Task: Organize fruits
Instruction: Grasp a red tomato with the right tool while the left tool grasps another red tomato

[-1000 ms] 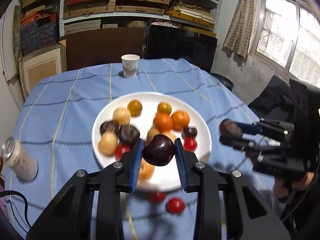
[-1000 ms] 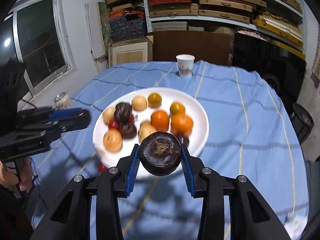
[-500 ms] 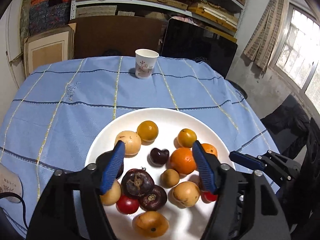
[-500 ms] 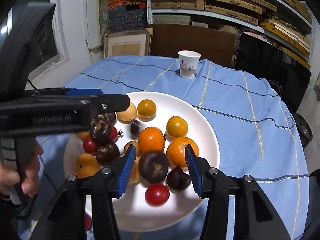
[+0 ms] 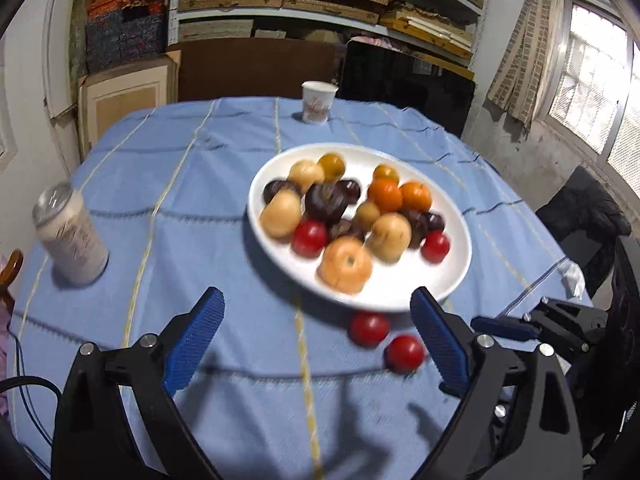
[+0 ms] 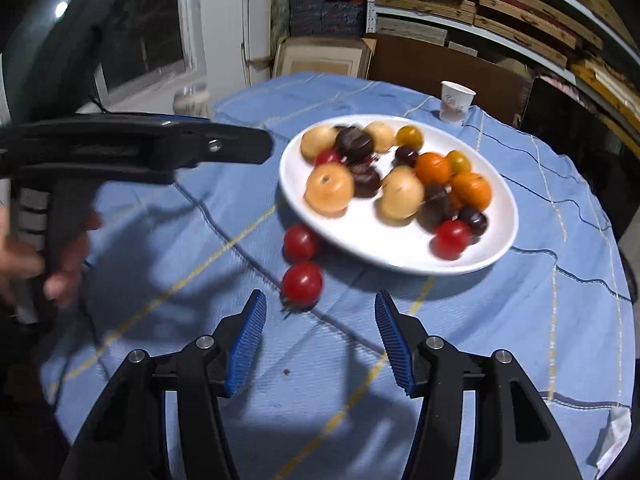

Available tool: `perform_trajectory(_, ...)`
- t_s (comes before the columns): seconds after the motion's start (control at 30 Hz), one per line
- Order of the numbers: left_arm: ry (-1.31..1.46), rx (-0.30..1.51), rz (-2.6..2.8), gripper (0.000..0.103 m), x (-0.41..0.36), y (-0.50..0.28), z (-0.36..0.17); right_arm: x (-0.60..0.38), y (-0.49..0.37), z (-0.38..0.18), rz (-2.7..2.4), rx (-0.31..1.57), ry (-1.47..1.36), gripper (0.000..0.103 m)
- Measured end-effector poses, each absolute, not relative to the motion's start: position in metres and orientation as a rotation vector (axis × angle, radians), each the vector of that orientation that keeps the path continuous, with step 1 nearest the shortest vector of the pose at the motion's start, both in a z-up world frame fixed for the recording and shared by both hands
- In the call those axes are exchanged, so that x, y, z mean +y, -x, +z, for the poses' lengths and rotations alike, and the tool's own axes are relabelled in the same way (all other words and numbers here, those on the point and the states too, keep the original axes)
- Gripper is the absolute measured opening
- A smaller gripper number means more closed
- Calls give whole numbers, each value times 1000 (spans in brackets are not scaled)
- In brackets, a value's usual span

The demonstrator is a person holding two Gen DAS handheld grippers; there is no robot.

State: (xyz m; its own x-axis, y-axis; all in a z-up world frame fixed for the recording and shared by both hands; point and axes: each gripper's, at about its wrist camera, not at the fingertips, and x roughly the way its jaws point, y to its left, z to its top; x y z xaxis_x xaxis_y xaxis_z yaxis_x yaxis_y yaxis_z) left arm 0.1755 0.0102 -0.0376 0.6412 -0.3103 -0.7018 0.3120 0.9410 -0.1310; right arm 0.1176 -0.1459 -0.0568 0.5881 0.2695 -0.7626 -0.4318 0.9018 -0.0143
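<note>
Both grippers are empty and their jaws are opening: your left gripper (image 5: 316, 336) stands wide with nothing between its fingers, your right gripper (image 6: 320, 340) is narrower, also over bare cloth. The white plate (image 5: 400, 296) on the table (image 5: 180, 184) carries the gathered fruit: oranges, pale round fruits, dark mangosteens, a few tomatoes. Two red tomatoes remain off the plate, just beside its near rim. In the right wrist view the nearer tomato (image 6: 302, 282) sits at about 11 o'clock from the right fingers, the other tomato (image 6: 300, 242) just beyond it, touching or almost touching the rim. Judgement: the step in hand is collecting these two. Take the nearer one with the right gripper; centre it between the pads before closing, since a round tomato will likely roll if nudged off-axis. Close gently, as the skin is soft. Keep the left gripper clear at 9 o'clock. The can (image 5: 70, 236) and the paper cup (image 5: 318, 102) stand well apart.
</note>
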Motion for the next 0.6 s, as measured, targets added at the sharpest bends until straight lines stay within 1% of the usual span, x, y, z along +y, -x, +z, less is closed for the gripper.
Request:
perform_trajectory(0.17,-7,814,-282,92,28,-164,-61,-127,-140,-78,370,907,204,57)
perform_trajectory(0.2,-8,822,-277,92,30,-164,-64,-124,-143,-79,374,915,199,53)
perform_trajectory(0.23,-8,830,-277,92,31,-165,-66,-121,-146,-81,381,924,193,42)
perform_trajectory(0.3,-24,841,-270,92,30,-168,-69,-119,-148,-88,372,946,201,30)
perform_trajectory(0.33,-30,843,-271,92,28,-169,-69,-121,-148,-89,376,944,184,29)
perform_trajectory(0.6,-134,878,-341,92,-17,-174,-84,-151,-99,-72,340,874,161,28)
